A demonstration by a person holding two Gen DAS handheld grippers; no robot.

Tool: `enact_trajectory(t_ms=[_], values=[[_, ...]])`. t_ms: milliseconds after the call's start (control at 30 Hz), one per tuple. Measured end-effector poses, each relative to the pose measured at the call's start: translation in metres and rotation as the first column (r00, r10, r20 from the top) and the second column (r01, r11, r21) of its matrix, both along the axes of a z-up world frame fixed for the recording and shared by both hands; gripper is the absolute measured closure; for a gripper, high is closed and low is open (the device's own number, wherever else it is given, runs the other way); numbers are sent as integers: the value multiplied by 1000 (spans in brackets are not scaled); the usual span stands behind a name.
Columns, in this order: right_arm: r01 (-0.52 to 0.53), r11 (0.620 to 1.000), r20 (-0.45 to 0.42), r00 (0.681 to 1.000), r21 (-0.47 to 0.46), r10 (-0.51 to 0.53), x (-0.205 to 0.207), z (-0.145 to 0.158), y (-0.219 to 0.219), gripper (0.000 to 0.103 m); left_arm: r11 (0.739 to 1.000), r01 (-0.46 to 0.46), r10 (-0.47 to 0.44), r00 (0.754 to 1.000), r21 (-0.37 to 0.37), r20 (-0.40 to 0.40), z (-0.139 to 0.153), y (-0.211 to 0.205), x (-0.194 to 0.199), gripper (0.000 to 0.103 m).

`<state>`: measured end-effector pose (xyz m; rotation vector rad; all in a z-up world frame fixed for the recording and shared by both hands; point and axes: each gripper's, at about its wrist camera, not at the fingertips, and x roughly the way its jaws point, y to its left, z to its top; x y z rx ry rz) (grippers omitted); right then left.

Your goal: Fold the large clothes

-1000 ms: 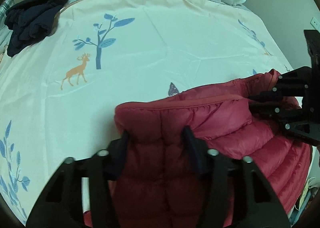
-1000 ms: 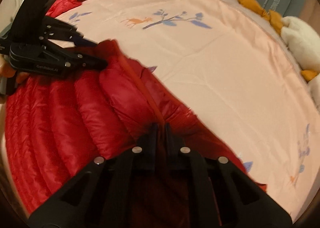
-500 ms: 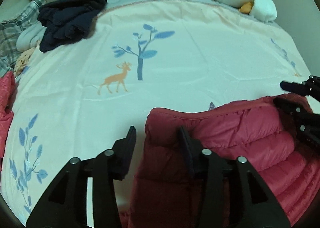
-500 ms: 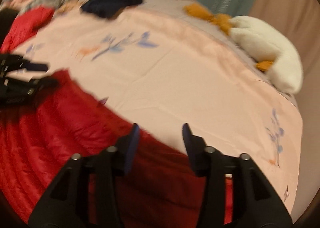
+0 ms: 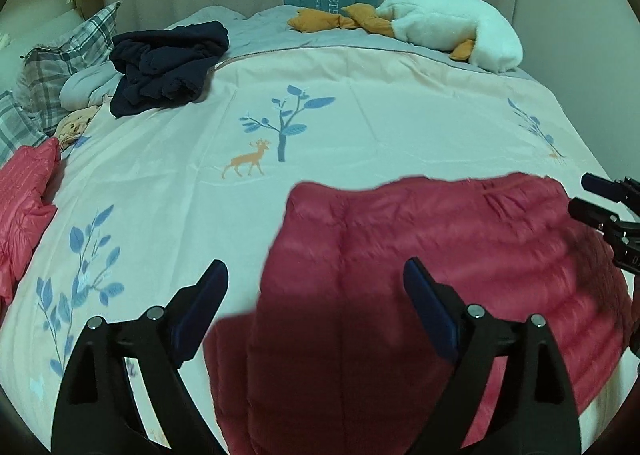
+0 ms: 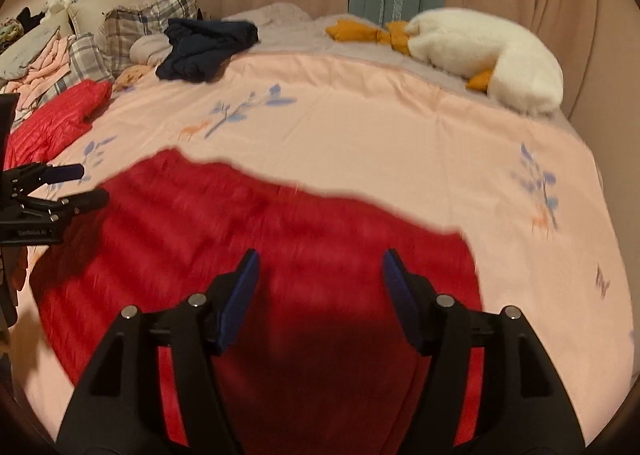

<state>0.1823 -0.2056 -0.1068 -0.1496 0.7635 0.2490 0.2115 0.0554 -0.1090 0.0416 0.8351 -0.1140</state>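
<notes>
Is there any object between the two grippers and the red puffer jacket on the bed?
Nothing visible. The left gripper and right gripper hang open directly over the red puffer jacket, jaws just opened, with nothing between them. The navy clothes lie far off.

Red puffer jacket (image 6: 280, 239) — motion-blurred, its near end cut off.

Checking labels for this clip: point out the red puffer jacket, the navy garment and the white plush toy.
red puffer jacket (image 5: 440, 239), left wrist view, quilted top.
navy garment (image 5: 168, 63), left wrist view, crumpled middle.
white plush toy (image 6: 500, 51), right wrist view, body.
</notes>
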Motion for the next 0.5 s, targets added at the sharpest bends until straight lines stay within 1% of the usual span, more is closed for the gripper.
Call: enact_trajectory(t_ms=[67, 133, 200, 267, 300, 400, 500], values=[[9, 1000, -4, 1000, 8, -9, -16, -8, -1, 38, 1000, 5, -4, 1000, -28, 7, -5, -2, -18, 14], [22, 1000, 1, 1000, -2, -22, -27, -18, 0, 36, 999, -6, 6, 1000, -36, -3, -13, -4, -29, 14], [32, 999, -5, 999, -18, -32, -33, -29, 0, 33, 1000, -16, 16, 1000, -7, 8, -20, -8, -38, 13], [41, 999, -12, 999, -18, -41, -33, -36, 0, 32, 999, -16, 16, 1000, 31, 10, -26, -12, -43, 13], [43, 999, -14, 999, -20, -44, -34, -39, 1, 32, 999, -16, 16, 1000, 34, 5, -29, -14, -43, 13], [46, 999, -18, 999, -25, -46, -32, -43, 0, 32, 999, -22, 23, 1000, 38, -19, -35, -14, -39, 12], [63, 998, -11, 998, 2, -62, -40, -34, -4, 32, 999, -39, 39, 999, 29, -31, -34, -12, -42, 11]])
